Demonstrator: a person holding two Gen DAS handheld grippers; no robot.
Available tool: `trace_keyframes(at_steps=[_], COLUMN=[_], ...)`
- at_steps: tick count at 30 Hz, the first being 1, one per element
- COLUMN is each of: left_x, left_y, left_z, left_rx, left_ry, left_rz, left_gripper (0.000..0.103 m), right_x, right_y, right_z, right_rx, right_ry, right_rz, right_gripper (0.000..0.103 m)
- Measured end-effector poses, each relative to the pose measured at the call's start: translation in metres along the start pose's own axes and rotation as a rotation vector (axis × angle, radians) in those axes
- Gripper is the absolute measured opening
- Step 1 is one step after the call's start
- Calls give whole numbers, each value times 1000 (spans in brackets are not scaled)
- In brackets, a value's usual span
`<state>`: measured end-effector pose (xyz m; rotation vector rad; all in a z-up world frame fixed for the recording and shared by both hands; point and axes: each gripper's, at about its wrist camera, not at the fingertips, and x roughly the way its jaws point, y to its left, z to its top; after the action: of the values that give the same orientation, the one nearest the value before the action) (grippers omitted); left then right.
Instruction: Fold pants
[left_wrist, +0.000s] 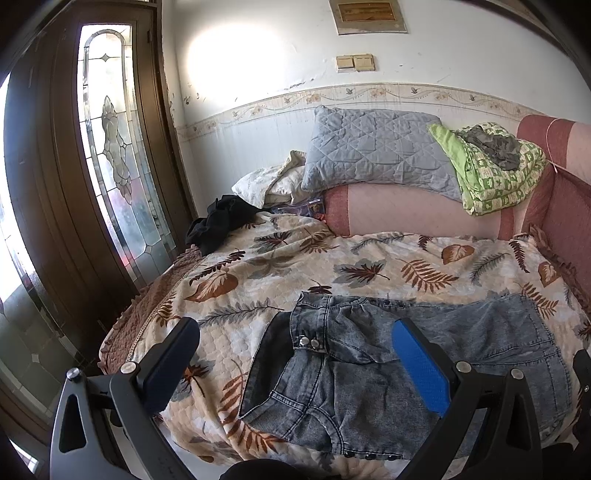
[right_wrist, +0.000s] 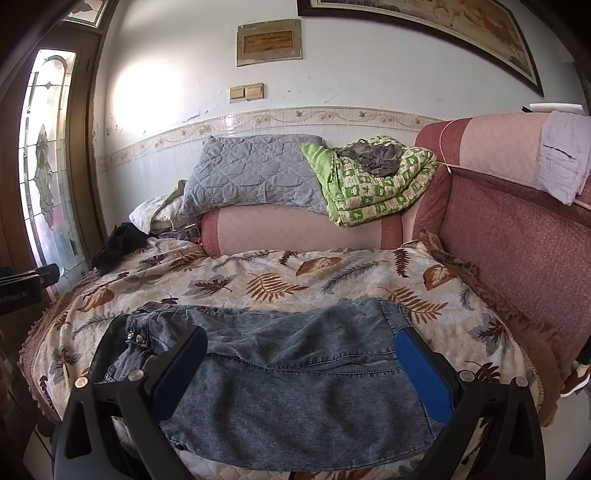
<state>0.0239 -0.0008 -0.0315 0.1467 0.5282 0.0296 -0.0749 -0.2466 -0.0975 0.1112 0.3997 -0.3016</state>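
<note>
Grey-blue denim pants (left_wrist: 354, 373) lie folded into a flat bundle near the front edge of the leaf-print bedspread (left_wrist: 280, 266). Their waistband with metal snaps faces left. My left gripper (left_wrist: 295, 354) hovers open above the waistband end, with nothing between its fingers. In the right wrist view the same pants (right_wrist: 295, 373) spread across the front of the bedspread (right_wrist: 280, 273). My right gripper (right_wrist: 301, 354) hangs open over their middle, holding nothing. The left gripper's body (right_wrist: 22, 284) shows at the left edge.
A black garment (left_wrist: 221, 221) lies at the bed's far left corner. Grey quilted pillow (left_wrist: 376, 151), green patterned blanket (left_wrist: 495, 173) and pink bolster (left_wrist: 406, 214) line the back. A wooden glass-panelled door (left_wrist: 110, 166) stands left. A red sofa back (right_wrist: 517, 236) borders the right.
</note>
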Motion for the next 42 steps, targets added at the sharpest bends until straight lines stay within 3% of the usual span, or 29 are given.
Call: trace_keyframes(at_steps=[42], left_x=[31], left_y=[3], left_z=[-8], left_rx=[-12], left_ry=[52], left_rz=[-10], left_gripper=[103], right_x=[21], right_y=[9], right_z=[-4], right_rx=[-17], right_ry=[59], right_rz=[-8], right_gripper=[103])
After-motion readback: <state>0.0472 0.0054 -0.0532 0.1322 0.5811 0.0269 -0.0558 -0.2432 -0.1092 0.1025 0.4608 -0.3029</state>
